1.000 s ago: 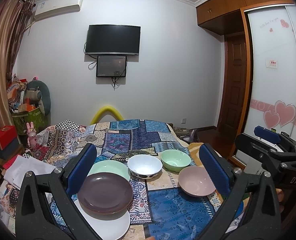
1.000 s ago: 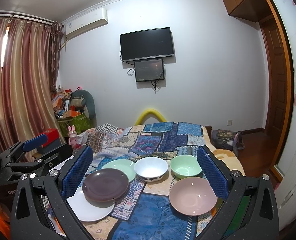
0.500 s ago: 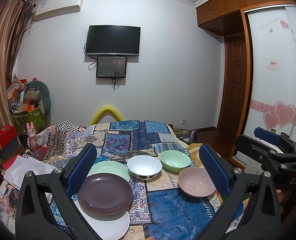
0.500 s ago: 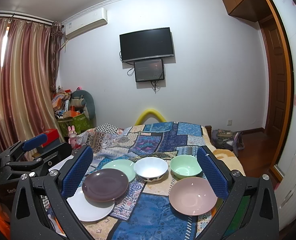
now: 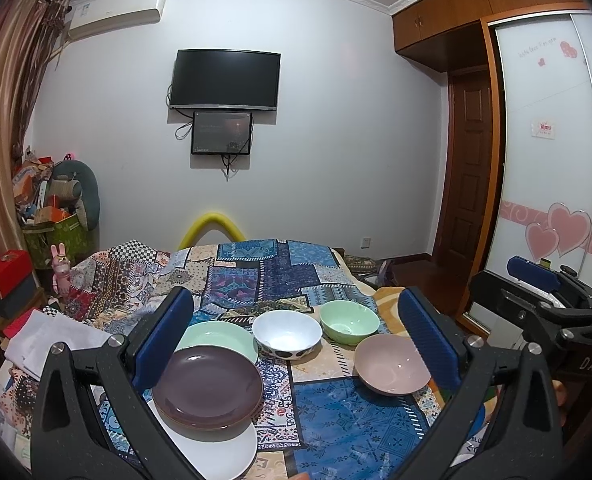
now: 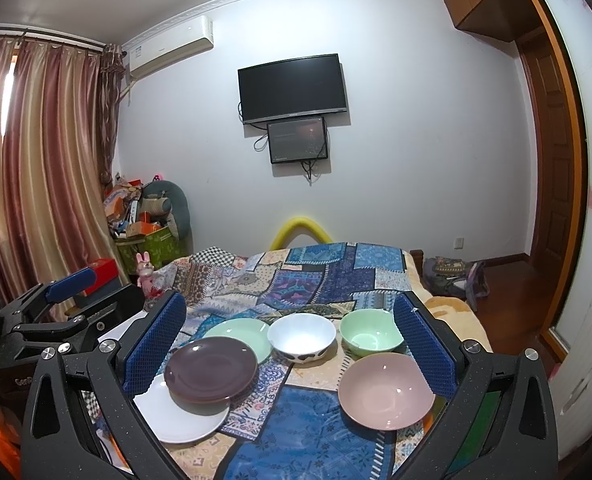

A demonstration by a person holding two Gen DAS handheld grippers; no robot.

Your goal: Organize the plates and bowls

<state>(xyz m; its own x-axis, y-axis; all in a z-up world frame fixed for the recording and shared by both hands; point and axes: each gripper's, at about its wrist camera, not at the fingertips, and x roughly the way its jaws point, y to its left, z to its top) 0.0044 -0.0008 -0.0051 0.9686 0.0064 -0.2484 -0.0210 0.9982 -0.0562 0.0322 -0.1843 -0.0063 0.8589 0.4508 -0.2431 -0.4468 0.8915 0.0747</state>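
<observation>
Both grippers are spread wide with nothing in them: left gripper and right gripper hang side by side over the near end of the patchwork bedspread. Between the fingers sit the dishes, all rim-up: purple plate overlapping a white plate, mint plate behind it, then white bowl, mint bowl and pink bowl nearest right. Round stuff, so no long axis really.

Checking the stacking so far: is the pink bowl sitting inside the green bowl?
No, the pink bowl rests alone on the quilt, apart from the green bowl.
</observation>
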